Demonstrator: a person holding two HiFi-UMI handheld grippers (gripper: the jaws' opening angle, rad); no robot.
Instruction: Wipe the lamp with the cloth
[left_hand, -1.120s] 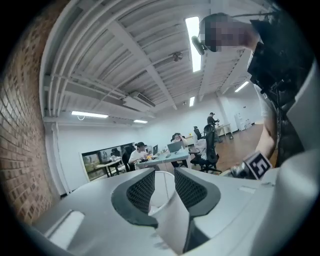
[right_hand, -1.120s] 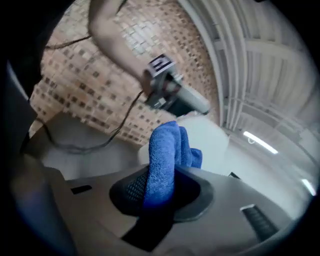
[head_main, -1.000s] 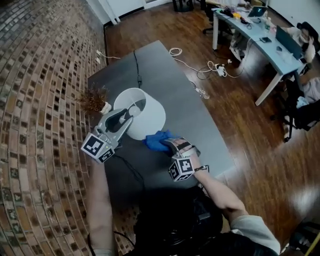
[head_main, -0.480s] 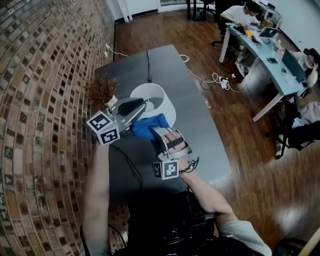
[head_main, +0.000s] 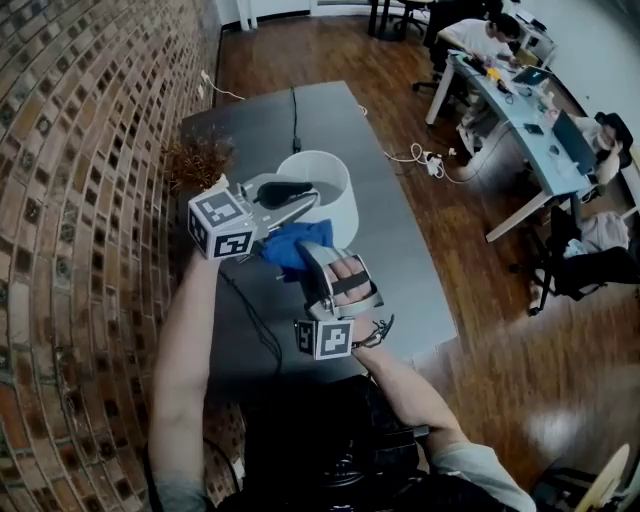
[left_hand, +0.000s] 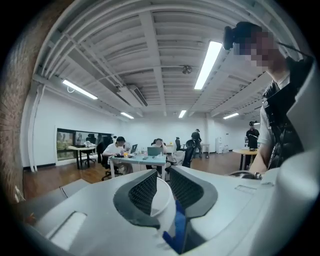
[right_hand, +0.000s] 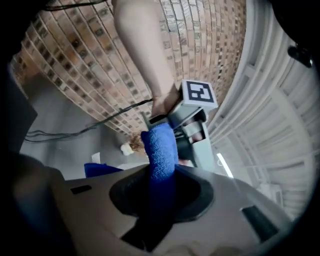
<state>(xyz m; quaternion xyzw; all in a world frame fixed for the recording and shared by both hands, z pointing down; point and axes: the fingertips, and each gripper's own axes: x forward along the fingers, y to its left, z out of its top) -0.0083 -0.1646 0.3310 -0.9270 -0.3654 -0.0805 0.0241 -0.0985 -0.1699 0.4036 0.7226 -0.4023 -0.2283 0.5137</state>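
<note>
Grey table (head_main: 262, 118) by brick wall (head_main: 80, 150). Lamp (head_main: 338, 200): standing on table, white shade. Left gripper (left_hand: 159, 192): jaws, having just been closing, are pinching the shade rim (steadying it). Right gripper (right_hand: 162, 176): clamping the blue cloth (right_hand: 160, 147), holding it at the shade's near side. Wiping is apparently only beginning, with most of the shade awaiting.

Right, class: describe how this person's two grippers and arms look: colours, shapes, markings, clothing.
Both the left gripper and right gripper have pale grey moulded bodies, dark jaws, and a white cube printed with black square markers. Black straps cross the right hand. Forearms are bare; a light grey sleeve covers the right upper arm.
</note>
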